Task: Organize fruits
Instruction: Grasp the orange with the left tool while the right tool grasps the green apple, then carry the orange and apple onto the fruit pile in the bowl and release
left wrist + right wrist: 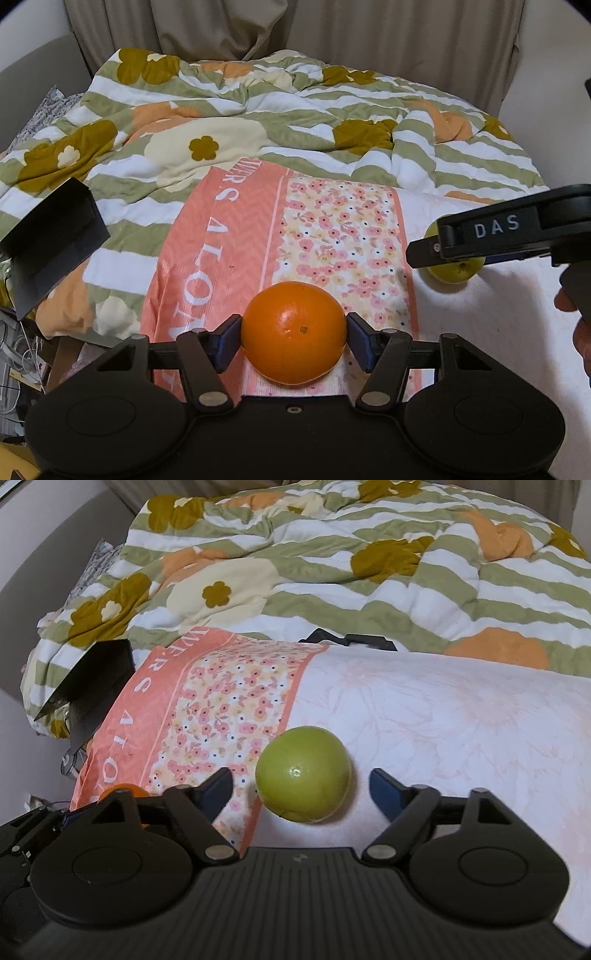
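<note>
On the bed, the orange [294, 332] lies on the pink band of a cloth [221, 236], squarely between the fingers of the left gripper [293, 341]; both blue pads [228, 341] meet its sides, one at each flank, so the fingers pinch the orange at about half spread; the fruit rests on the cloth.

To the right the green fruit [303, 773] sits on the pale part of the same cloth, between the fingers of the right gripper [301, 794]; these fingers are spread wide, with a gap between each pad [382, 788] and the fruit, the gap on the left a little larger; they touch nothing.

In the left view the right gripper shows from the side, above the green fruit, with "DAS" in white letters on its black body; part of a hand shows at that view's right edge.

The pink band carries white capitals, only partly readable: "ERS" and "ALO".

A striped, flowered quilt [258, 110] lies rumpled behind the cloth; a black box [55, 240] stands tilted at its left edge.
</note>
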{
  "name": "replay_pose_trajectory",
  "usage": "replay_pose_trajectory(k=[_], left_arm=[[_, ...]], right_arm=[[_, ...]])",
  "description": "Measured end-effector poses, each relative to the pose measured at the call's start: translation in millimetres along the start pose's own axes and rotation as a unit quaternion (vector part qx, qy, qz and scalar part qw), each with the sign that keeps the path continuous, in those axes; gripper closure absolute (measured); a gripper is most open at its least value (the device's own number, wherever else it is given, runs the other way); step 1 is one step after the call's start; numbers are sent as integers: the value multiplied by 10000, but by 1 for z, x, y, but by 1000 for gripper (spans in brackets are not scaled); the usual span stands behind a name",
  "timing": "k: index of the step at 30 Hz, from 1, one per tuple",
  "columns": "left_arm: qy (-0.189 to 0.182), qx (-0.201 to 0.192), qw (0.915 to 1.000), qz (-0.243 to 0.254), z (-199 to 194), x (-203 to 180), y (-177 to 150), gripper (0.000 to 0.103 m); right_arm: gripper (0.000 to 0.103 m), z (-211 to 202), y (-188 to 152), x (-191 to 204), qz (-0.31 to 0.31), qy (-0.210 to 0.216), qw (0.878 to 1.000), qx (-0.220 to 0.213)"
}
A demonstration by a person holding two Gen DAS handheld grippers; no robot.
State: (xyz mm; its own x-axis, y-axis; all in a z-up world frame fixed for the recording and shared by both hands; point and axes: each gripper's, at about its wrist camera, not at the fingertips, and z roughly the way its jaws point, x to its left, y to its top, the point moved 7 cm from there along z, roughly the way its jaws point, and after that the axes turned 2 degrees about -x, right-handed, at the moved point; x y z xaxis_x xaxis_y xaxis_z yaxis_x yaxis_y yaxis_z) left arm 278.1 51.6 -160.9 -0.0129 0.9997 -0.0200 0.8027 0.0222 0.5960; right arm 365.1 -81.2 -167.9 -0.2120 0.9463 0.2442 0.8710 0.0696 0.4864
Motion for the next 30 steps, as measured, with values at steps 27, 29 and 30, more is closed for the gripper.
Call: replay_pose_trajectory(k=[27, 29, 30], left_arm=[[-359, -561, 9977, 105, -69, -6, -11, 39], [-417, -677, 9967, 154, -79, -10, -11, 39], [-449, -724, 9962, 180, -84, -12, -12, 39]], right_arm=[[34, -77, -16, 5, 90, -197, 9970, -745], [34, -92, -22, 3, 134, -251, 9959, -862], [34, -100, -25, 2, 172, -276, 9952, -921]])
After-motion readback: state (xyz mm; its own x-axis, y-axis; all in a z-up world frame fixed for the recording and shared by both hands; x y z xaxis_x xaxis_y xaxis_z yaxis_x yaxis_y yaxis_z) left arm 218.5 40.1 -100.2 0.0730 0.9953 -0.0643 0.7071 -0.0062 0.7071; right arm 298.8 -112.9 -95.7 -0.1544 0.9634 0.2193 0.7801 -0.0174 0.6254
